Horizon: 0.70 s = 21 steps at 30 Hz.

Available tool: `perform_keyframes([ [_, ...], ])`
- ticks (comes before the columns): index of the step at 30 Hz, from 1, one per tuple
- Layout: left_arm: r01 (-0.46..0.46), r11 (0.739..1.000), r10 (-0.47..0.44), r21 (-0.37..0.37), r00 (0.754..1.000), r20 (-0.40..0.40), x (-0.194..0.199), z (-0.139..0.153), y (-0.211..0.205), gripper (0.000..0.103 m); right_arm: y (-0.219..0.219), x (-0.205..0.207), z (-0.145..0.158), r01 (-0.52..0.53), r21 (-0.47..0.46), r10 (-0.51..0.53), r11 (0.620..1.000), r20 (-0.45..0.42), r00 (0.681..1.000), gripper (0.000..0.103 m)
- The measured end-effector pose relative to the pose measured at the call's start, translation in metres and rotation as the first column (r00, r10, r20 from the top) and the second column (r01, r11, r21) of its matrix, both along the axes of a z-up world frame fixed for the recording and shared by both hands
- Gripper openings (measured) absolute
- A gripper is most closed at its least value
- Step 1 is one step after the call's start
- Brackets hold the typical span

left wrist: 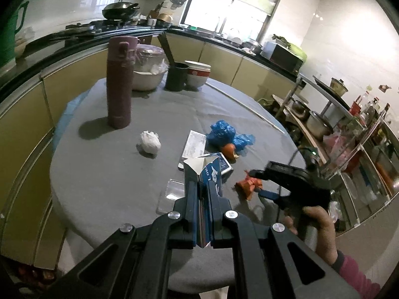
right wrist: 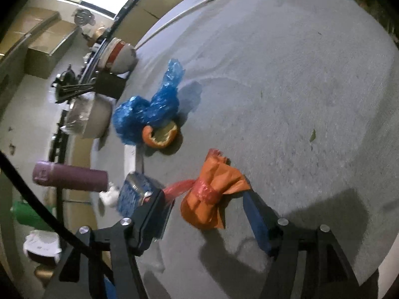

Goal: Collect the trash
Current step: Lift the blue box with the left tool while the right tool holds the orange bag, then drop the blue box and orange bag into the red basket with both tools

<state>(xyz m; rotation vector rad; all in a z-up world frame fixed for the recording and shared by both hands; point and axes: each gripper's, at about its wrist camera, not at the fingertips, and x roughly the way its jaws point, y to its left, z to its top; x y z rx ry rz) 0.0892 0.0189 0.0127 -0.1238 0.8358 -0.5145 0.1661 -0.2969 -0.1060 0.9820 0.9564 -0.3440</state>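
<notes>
We've got the left gripper [left wrist: 202,194] clenched on the carton [left wrist: 208,174]: blue-white, top torn open, standing upright between the jaws and sticking out past the tips.

Right gripper [right wrist: 208,199] is spread wide, jaws on either side of the orange wad [right wrist: 209,194]. The wad sits between the tips, nearer the right-hand jaw and apparently touching it; the left-hand jaw stands off, with a red plastic tail [right wrist: 178,186] running toward it. Wad's long axis runs roughly along the fingers, away from us, so the pinch goes across its narrow waist where the red band wraps it.

Our read: the next move is just closing the right jaws. No reach needed, the wad is already inside the gap. Left is full, so right is the only free one anyway.

Further out past the right tips, ahead and to the left: peel [right wrist: 160,135] touching the blue bag [right wrist: 149,109]. A tissue ball [left wrist: 149,142] lies ahead-left of the left jaws, well apart from both.

Risk: soft plastic may slip out when squeezed.
</notes>
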Motion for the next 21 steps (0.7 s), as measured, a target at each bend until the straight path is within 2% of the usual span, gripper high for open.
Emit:
perform_keyframes([
  [2,0.006,1.000,-0.006,-0.005,1.000,-0.005,-0.001,-0.001,-0.001,0.007,0.002,0.006,0.001,-0.008,-0.055,0.007,0.998,-0.015,1.000,0.051],
  [3,0.007,1.000,-0.007,-0.007,1.000,-0.007,-0.001,-0.001,-0.001,0.007,0.003,0.011,-0.002,-0.034,-0.064,0.032,0.997,-0.029,0.999,0.032],
  [6,0.018,1.000,-0.018,-0.014,1.000,-0.021,-0.002,-0.002,-0.002,0.007,0.010,0.016,-0.002,-0.087,-0.127,0.086,0.988,-0.018,0.996,0.030],
  [10,0.036,0.999,-0.036,-0.006,0.999,-0.021,-0.005,-0.003,-0.007,0.007,0.013,0.002,0.006,-0.123,-0.173,0.130,0.977,0.030,0.991,0.028],
  [17,0.098,0.995,-0.098,0.004,0.995,-0.027,-0.015,-0.005,-0.034,0.007,-0.007,-0.059,0.030,-0.110,-0.177,0.142,0.978,0.181,0.973,0.028],
  [21,0.179,0.983,-0.179,0.034,0.984,-0.011,-0.025,-0.003,-0.072,0.007,-0.017,-0.108,0.054,-0.097,-0.248,0.160,0.964,0.248,0.955,0.028],
])
